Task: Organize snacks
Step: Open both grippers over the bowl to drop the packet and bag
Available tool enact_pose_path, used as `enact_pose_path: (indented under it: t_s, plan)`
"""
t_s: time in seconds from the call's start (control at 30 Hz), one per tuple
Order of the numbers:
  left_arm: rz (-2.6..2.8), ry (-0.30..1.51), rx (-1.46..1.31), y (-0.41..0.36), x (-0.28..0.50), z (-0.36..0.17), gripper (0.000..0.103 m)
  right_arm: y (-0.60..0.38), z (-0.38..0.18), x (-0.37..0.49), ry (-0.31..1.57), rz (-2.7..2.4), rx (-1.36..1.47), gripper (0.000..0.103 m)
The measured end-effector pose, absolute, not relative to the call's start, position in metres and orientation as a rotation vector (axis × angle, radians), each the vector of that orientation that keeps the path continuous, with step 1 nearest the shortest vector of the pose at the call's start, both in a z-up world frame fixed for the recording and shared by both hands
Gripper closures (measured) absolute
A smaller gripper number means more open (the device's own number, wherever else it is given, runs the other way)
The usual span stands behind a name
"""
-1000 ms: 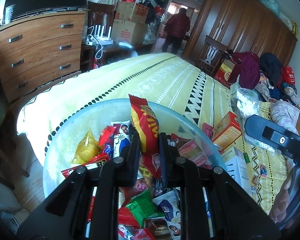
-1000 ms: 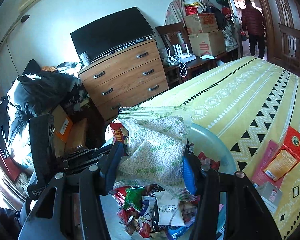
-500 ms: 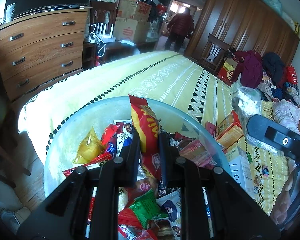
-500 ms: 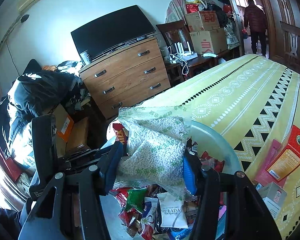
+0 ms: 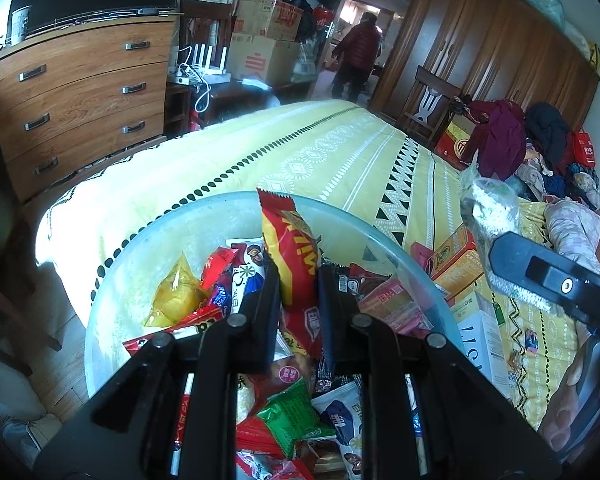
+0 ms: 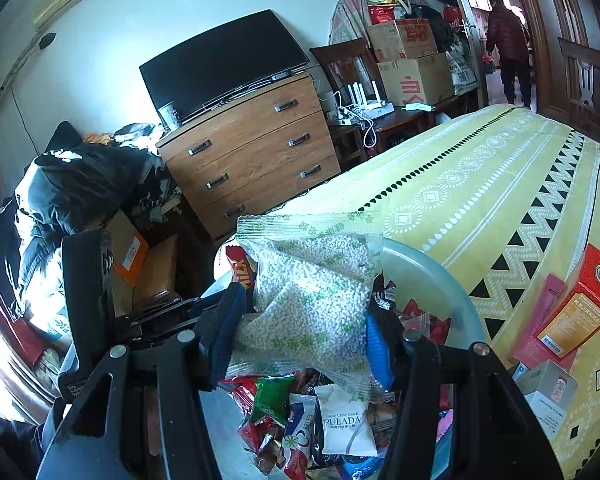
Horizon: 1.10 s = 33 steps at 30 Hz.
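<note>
Both grippers loaded above the snack bowl, on a bed with a yellow patterned cover.

The clear bowl sits at the bed's edge, heaped with wrapped snacks, directly beneath both sets of jaws; boxed snacks lie beside it on the cover. The right gripper stands half apart, clamped on a clear bag of white pellets, long axis upright. The left gripper is pressed nearly together on a red-and-yellow packet, also upright. Judged: either release drops straight into the bowl; the left sits lower and nearer the pile.
</note>
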<state>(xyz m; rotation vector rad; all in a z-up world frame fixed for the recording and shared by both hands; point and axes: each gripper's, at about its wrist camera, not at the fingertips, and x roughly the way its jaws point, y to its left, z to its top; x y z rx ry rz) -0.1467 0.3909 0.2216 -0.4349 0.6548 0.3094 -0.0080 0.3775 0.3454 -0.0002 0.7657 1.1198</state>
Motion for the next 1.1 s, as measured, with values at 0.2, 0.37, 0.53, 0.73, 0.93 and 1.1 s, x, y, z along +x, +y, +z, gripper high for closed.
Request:
enact_pose_path:
  t_s: [0.2,0.37,0.53,0.73,0.93,1.1]
  plan:
    - [0.307,0.656,-0.435,0.391,-0.146,0.222,0.085,0.379,0.344,-0.008,0.768,1.115,0.005,0.044]
    - [0.303,0.657,-0.438,0.394,-0.145,0.220,0.085,0.380,0.344,-0.008,0.773,1.111,0.003,0.044]
    - [0.303,0.659,-0.440,0.395,-0.145,0.219,0.085,0.382,0.342,-0.007,0.773,1.107,0.007,0.044]
    - [0.304,0.666,-0.441,0.395,-0.145,0.217,0.085,0.383,0.340,-0.007,0.776,1.104,0.009,0.044]
    - [0.322,0.666,-0.447,0.397,-0.145,0.217,0.081,0.387,0.338,-0.008,0.787,1.111,0.008,0.039]
    - [0.360,0.670,-0.458,0.400,-0.149,0.214,0.032,0.386,0.341,-0.014,0.775,1.117,0.013,0.027]
